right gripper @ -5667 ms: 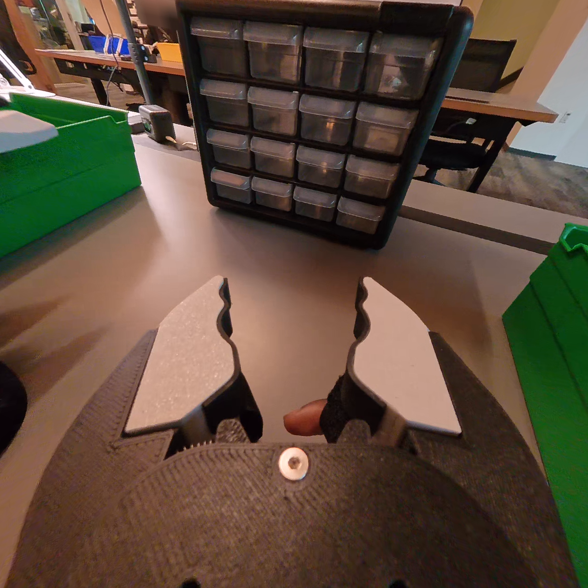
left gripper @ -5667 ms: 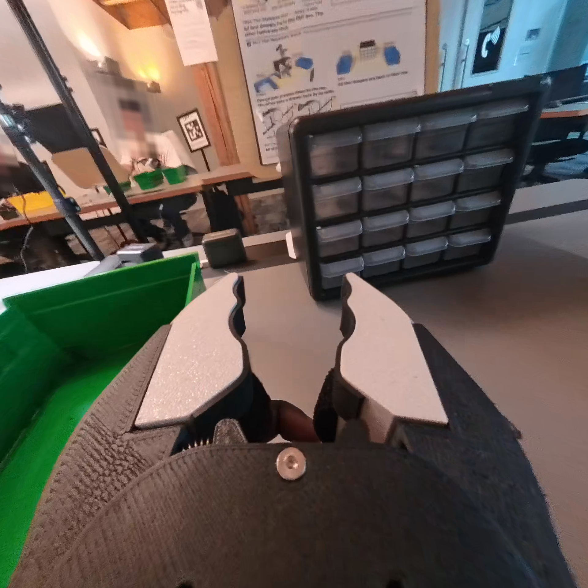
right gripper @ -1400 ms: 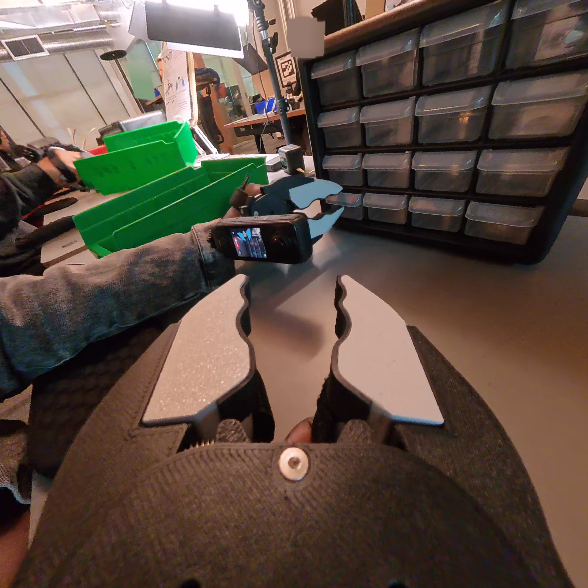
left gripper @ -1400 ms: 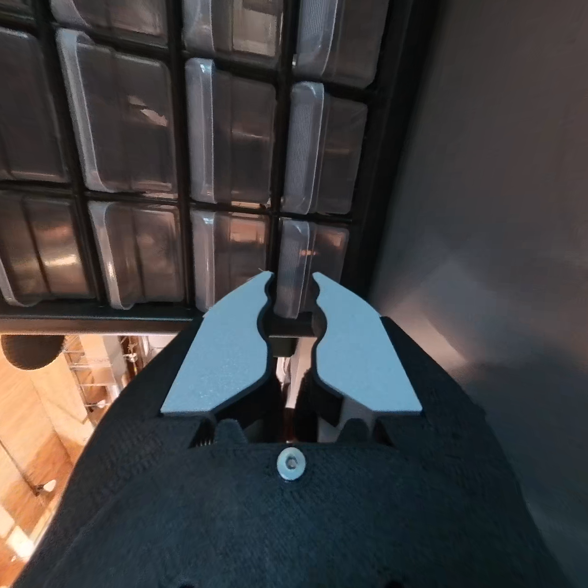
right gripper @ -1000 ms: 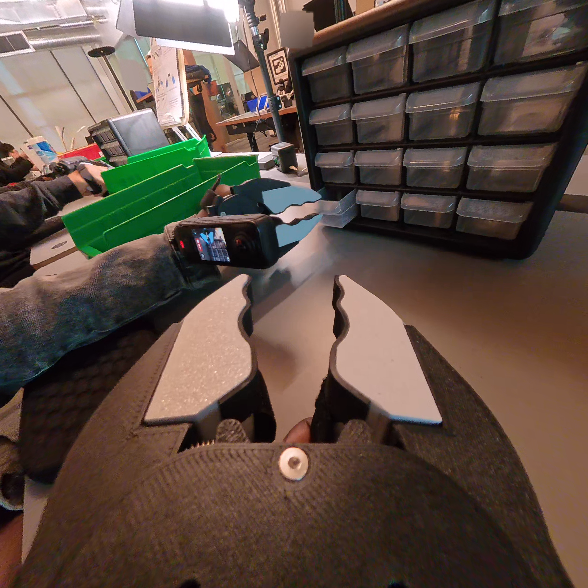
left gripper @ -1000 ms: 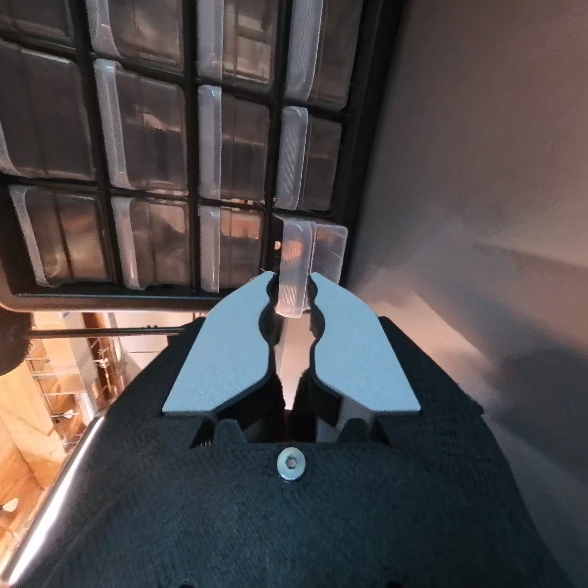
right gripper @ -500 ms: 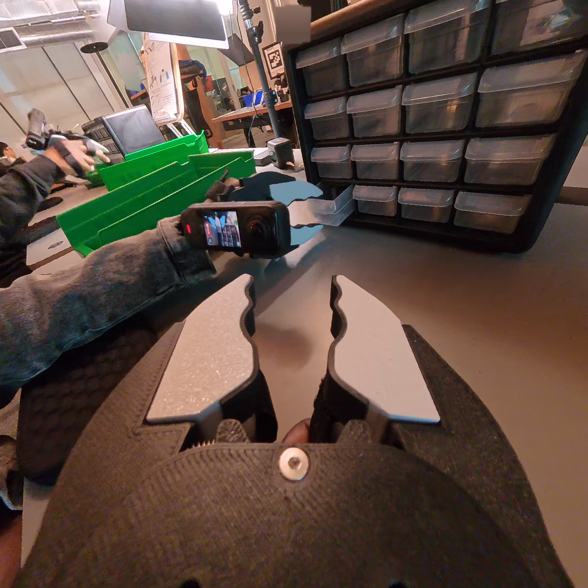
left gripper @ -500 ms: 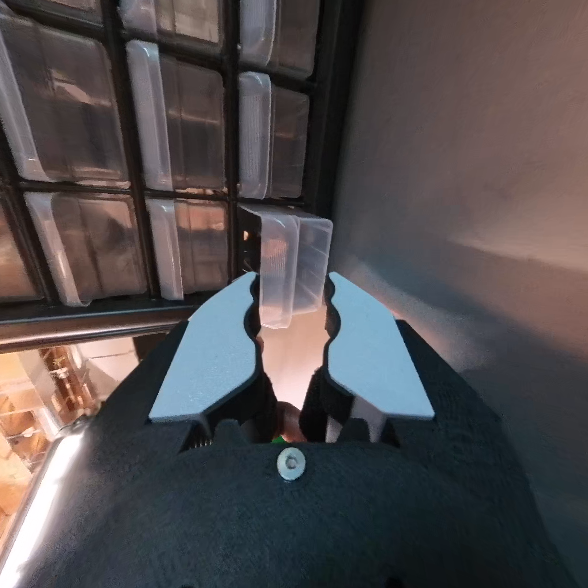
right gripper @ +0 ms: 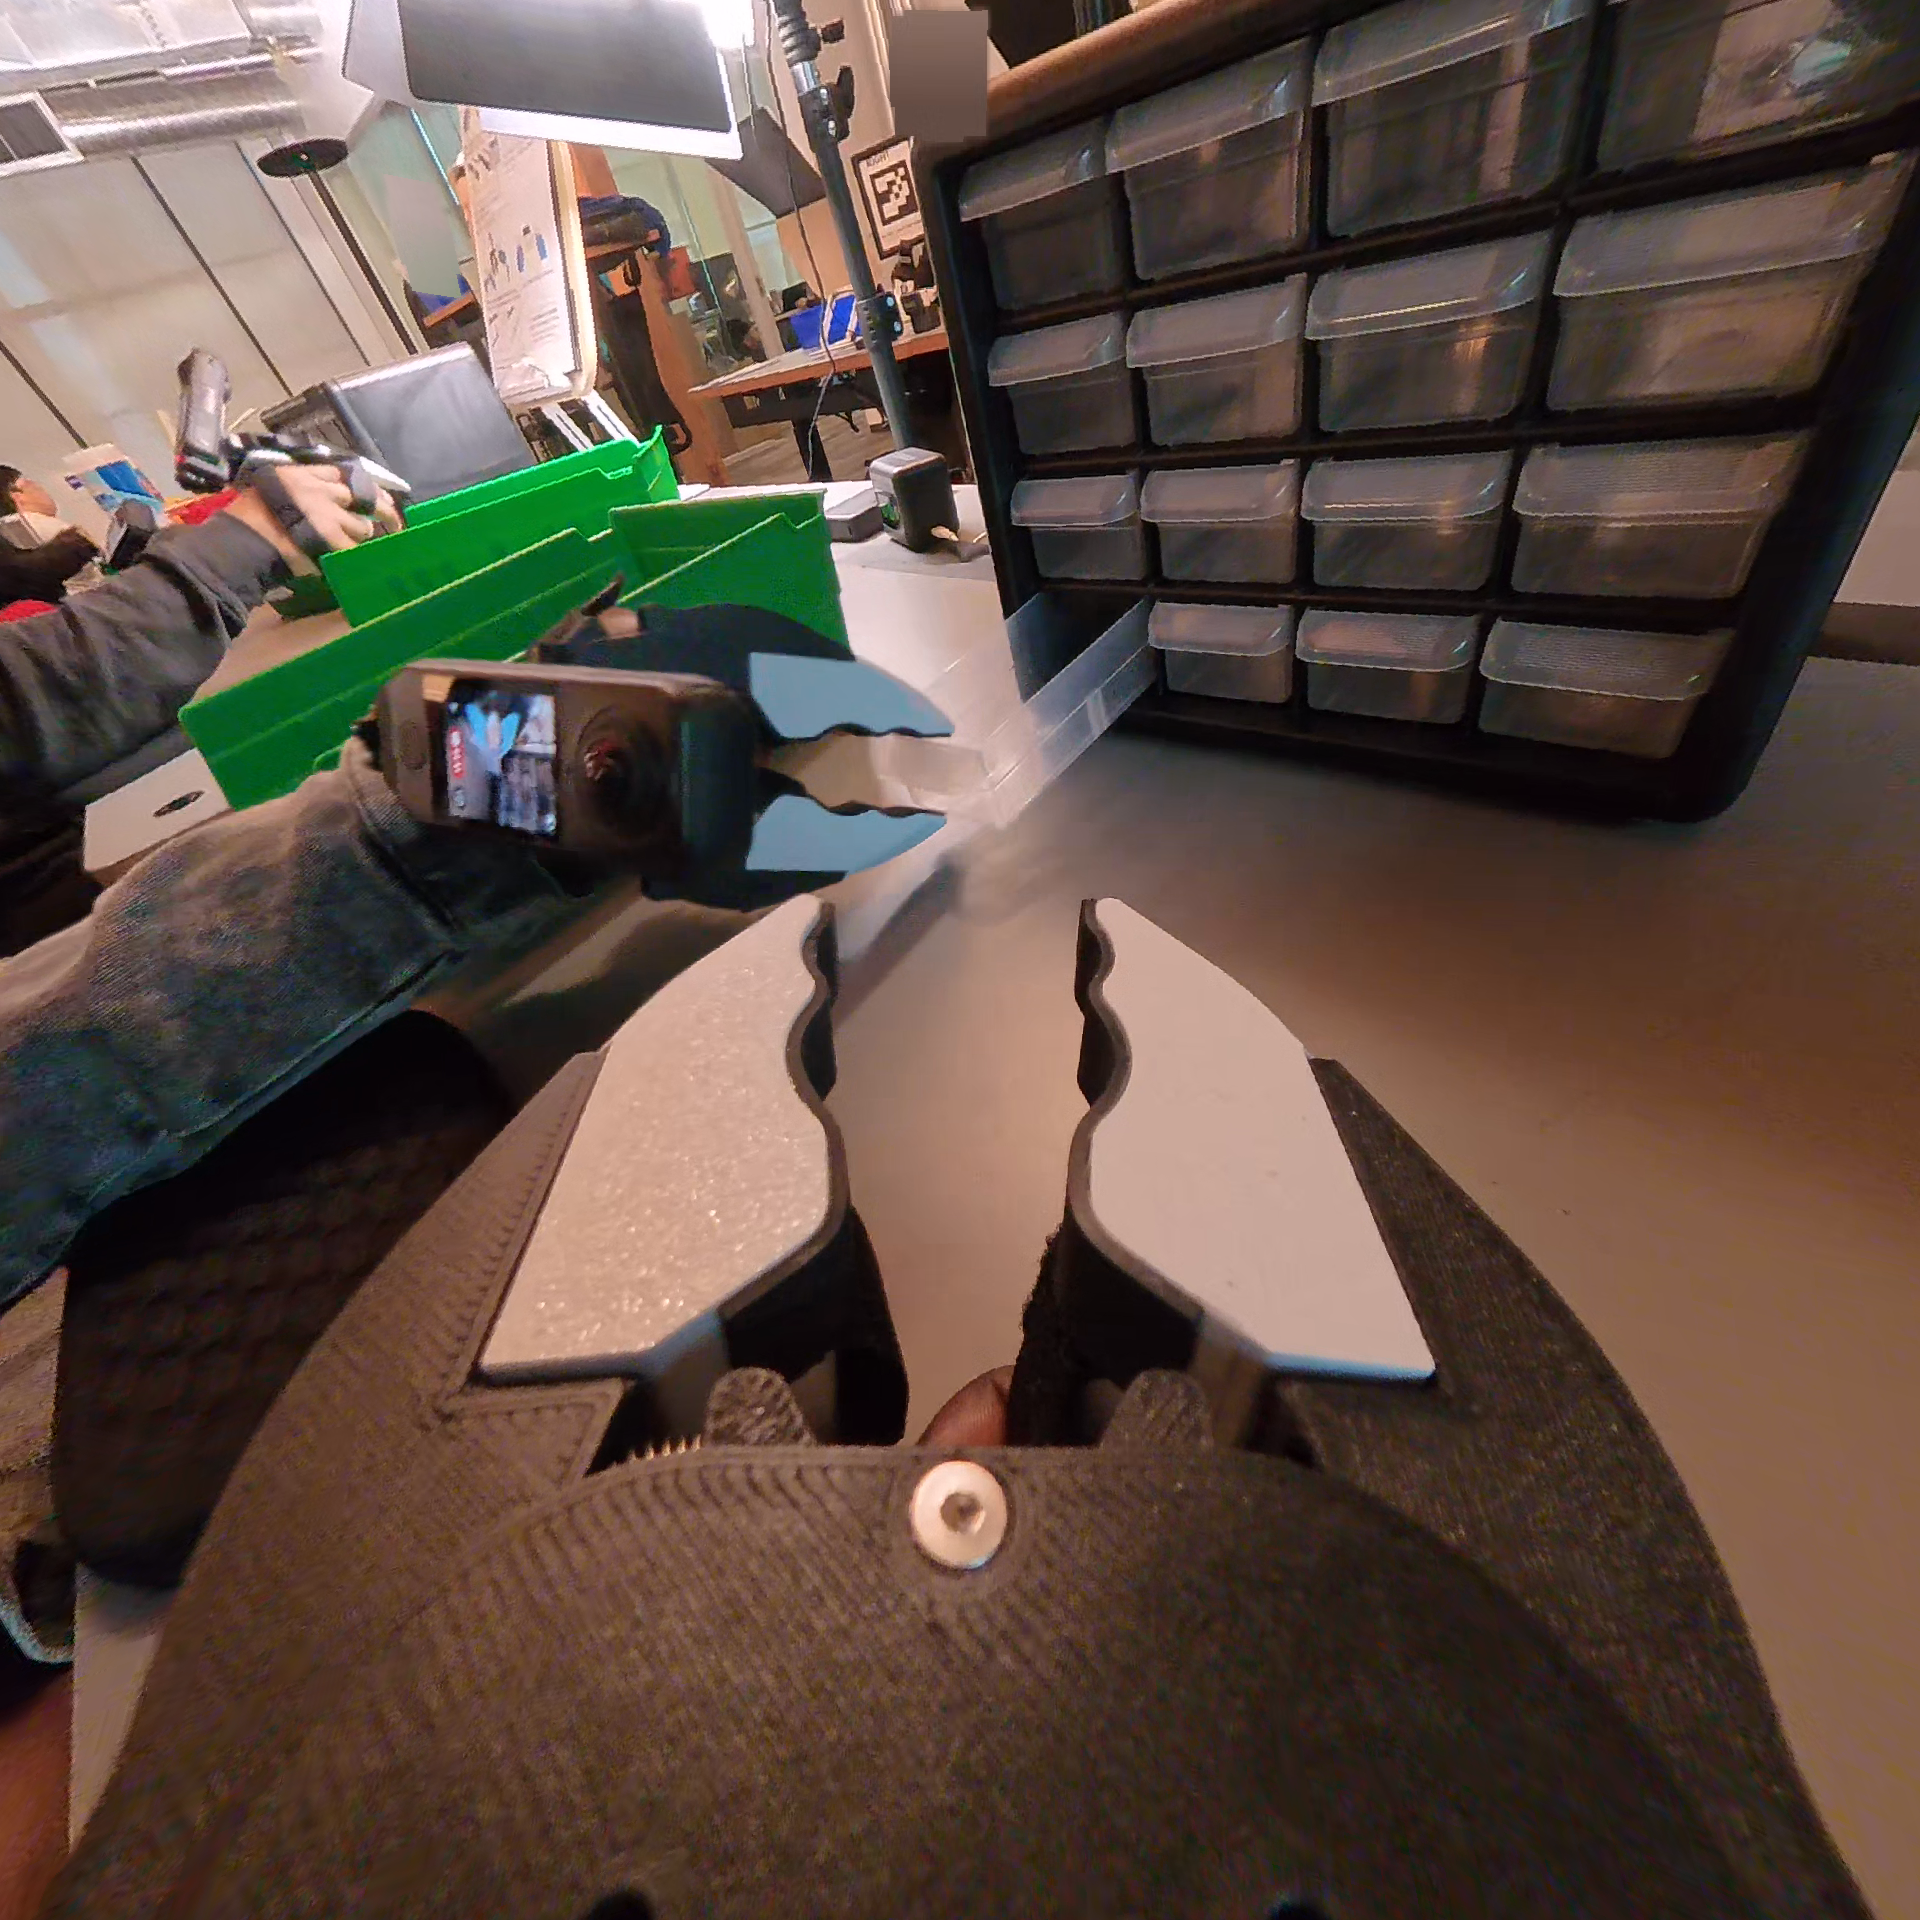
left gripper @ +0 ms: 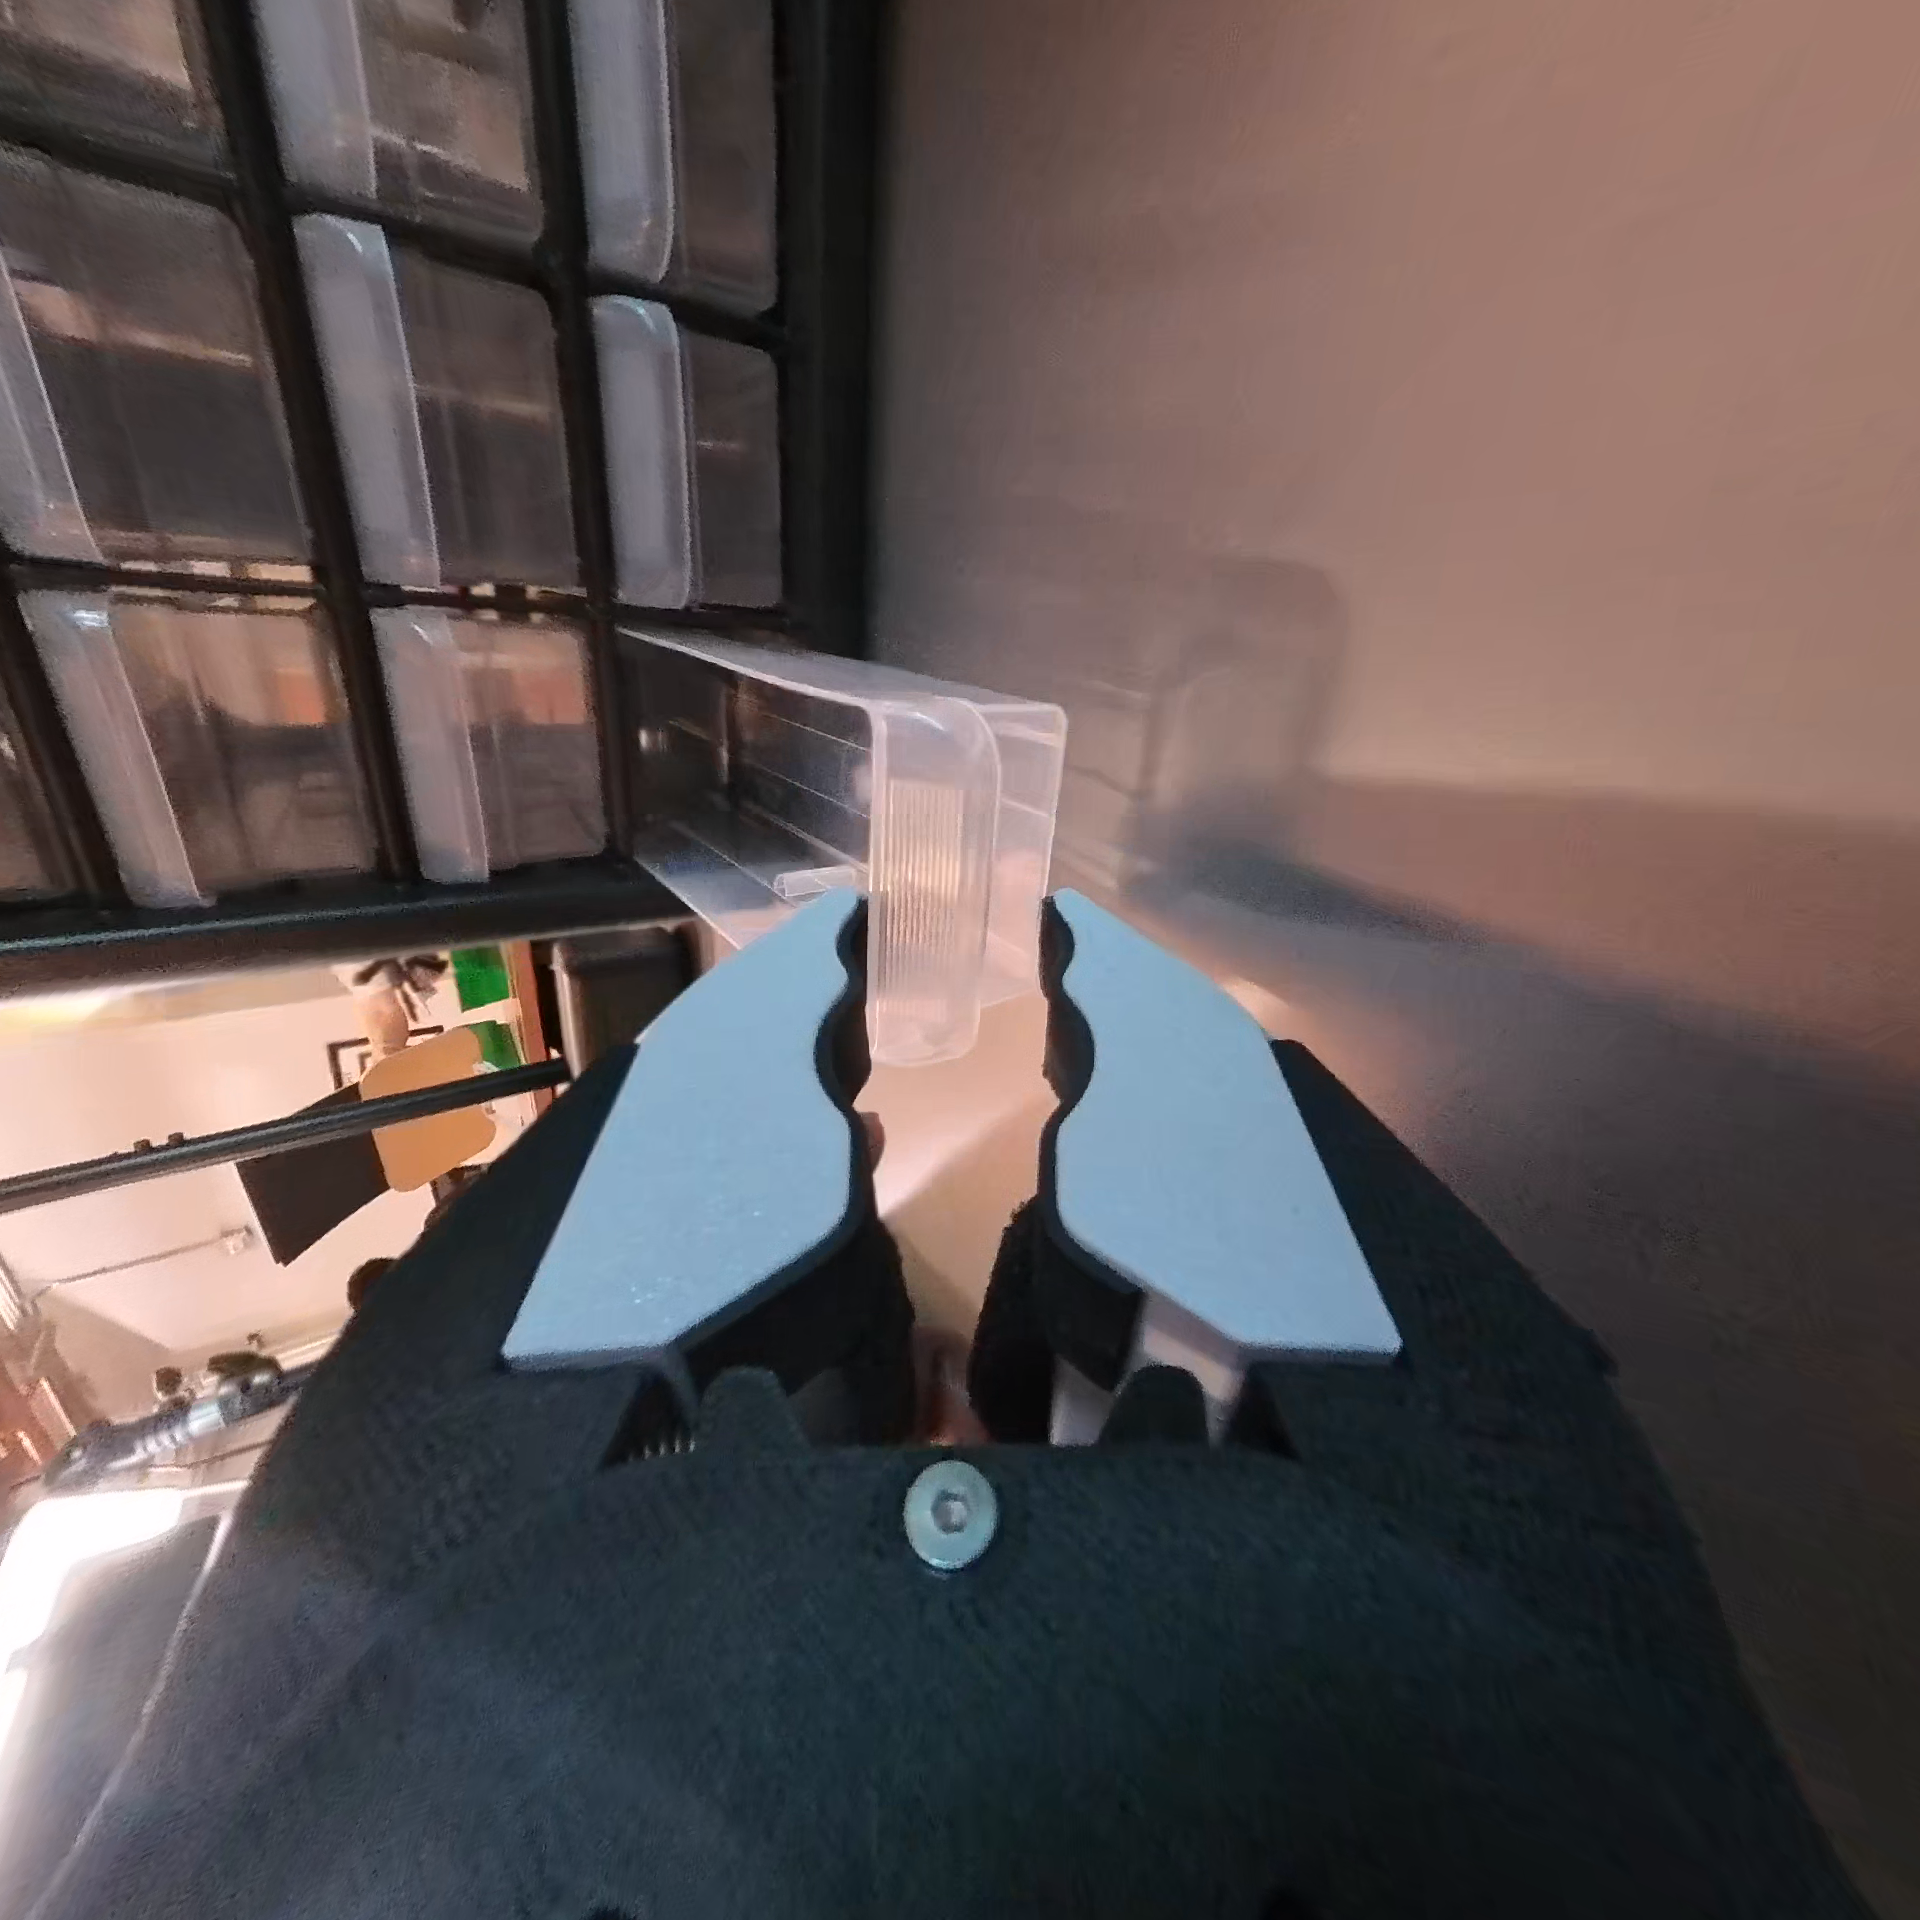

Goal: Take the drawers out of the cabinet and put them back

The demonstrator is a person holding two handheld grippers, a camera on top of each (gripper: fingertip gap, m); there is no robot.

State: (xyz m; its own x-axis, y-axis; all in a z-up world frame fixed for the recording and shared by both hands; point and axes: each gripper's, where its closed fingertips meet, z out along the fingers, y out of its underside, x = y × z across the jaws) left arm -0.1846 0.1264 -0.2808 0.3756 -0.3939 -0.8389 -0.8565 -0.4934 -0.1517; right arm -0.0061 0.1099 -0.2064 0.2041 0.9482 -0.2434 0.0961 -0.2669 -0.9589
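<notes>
A black cabinet point(left gripper: 836, 416) point(right gripper: 1455, 436) with several clear plastic drawers stands on the grey table point(right gripper: 1507, 1039). Its bottom-left drawer point(left gripper: 831, 769) point(right gripper: 1081, 675) sticks far out of its slot, its back end still inside. My left gripper point(left gripper: 951, 914) is rolled on its side. Its fingers are a little apart and grip that drawer's front at the handle. It also shows in the right wrist view point(right gripper: 935, 769). My right gripper point(right gripper: 951, 914) is open and empty, low over the table in front of the cabinet.
Green bins point(right gripper: 520, 623) stand left of the cabinet. A small dark box point(right gripper: 914, 499) sits behind them by the cabinet's corner. My left sleeve point(right gripper: 208, 935) crosses the left foreground. Another person's hand with a gripper point(right gripper: 281, 488) shows far left.
My left gripper closed on the bottom-left drawer's handle, widened its hold on the drawer front, and drew the drawer far out. The right gripper has stayed open and almost still.
</notes>
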